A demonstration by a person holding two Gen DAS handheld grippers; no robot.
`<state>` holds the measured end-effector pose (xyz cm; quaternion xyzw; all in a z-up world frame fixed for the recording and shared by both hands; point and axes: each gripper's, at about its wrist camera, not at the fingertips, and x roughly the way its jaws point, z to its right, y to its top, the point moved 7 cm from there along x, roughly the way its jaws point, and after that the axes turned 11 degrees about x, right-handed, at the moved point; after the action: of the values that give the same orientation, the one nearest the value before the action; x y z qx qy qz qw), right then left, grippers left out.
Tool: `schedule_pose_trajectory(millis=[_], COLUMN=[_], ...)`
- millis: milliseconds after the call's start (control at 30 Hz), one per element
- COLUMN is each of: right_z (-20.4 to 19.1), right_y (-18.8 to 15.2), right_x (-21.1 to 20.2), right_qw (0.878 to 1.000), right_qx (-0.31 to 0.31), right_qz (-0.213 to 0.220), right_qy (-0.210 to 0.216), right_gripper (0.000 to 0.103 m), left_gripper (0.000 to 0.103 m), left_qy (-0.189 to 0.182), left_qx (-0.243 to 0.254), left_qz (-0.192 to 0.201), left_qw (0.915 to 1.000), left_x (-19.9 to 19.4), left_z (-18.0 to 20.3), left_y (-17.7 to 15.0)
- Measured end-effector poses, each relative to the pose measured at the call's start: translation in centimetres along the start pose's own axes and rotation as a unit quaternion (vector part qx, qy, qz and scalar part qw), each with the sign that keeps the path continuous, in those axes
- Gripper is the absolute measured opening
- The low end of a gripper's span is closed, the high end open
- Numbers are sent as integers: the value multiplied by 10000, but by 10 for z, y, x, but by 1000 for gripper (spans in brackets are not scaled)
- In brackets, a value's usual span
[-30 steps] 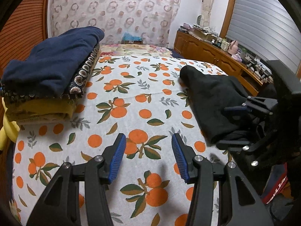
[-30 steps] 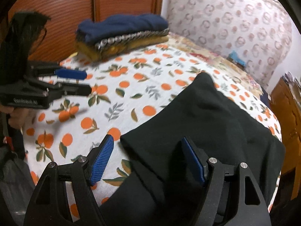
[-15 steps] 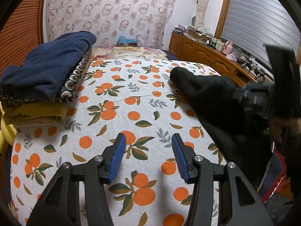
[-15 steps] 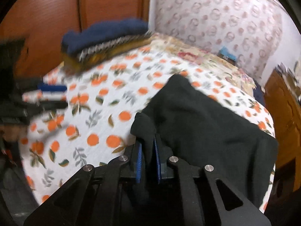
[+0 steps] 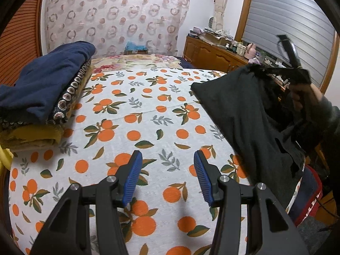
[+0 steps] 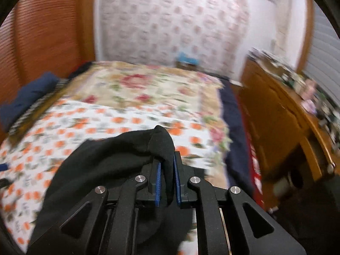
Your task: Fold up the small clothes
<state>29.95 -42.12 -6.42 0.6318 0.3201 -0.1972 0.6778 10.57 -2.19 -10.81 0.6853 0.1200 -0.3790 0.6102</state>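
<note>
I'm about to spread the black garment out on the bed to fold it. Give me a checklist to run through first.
1. Right gripper shut on black garment: ok.
2. Left gripper open and free: ok.
3. Orange-print sheet bare under the left gripper: ok.
4. Folded stack apart from the garment: ok.
5. Garment fully off the bed: not ok, far corner seems to rest on it.
6. Garment untangled: cannot tell.

Our left gripper (image 5: 167, 177) has black angular arms, silver screws and ribbed blue pads (image 5: 133, 177). Our right gripper (image 6: 166, 183) matches it. Our right hand (image 5: 301, 97) shows bare skin below a dark sleeve (image 5: 331, 116).
</note>
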Motion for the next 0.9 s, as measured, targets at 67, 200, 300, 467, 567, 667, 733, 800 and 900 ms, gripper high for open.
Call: schedule_pose_trajectory(millis=[67,200,300,467,567,667,733,800,900], right_z=[8,11,12,-3,-16,-31,-40,-51,-64], right_y=[-6,-21,-32,-53,-65,-76,-83,-94,-109], right_x=[10,7,-7,-38,-54,-65,-72,-77,-80], right_qw=[9998,9994,9997,9995,9985,9970,9961,9947,9933], right_qx=[-33,-104,-121,-151,-210,-242,-273,-337,-485], right_qz=[-123,-229,-184,-42,24,33,50,26,-71], right_qy=[-171,-220,-126,275,506,734,840,966,1051], right_gripper=[12,34,36,44,48,51,52,52,52], left_gripper=[49,49,49,49,49,49,49,49,49], left_qy=[-6,-63,-84,-107,-116,-114,-114,-125,-137], left_qx=[24,87,163,288,352,419,451,478,504], left_qz=[-13,-13,-2,6,8,17,18,3,-34], left_qw=[10000,9999,9998,9995,9993,9991,9989,9988,9986], left_x=[2,5,6,10,11,10,11,13,16], left_z=[4,12,20,32,39,45,48,51,56], left_y=[2,5,9,16,20,23,24,25,25])
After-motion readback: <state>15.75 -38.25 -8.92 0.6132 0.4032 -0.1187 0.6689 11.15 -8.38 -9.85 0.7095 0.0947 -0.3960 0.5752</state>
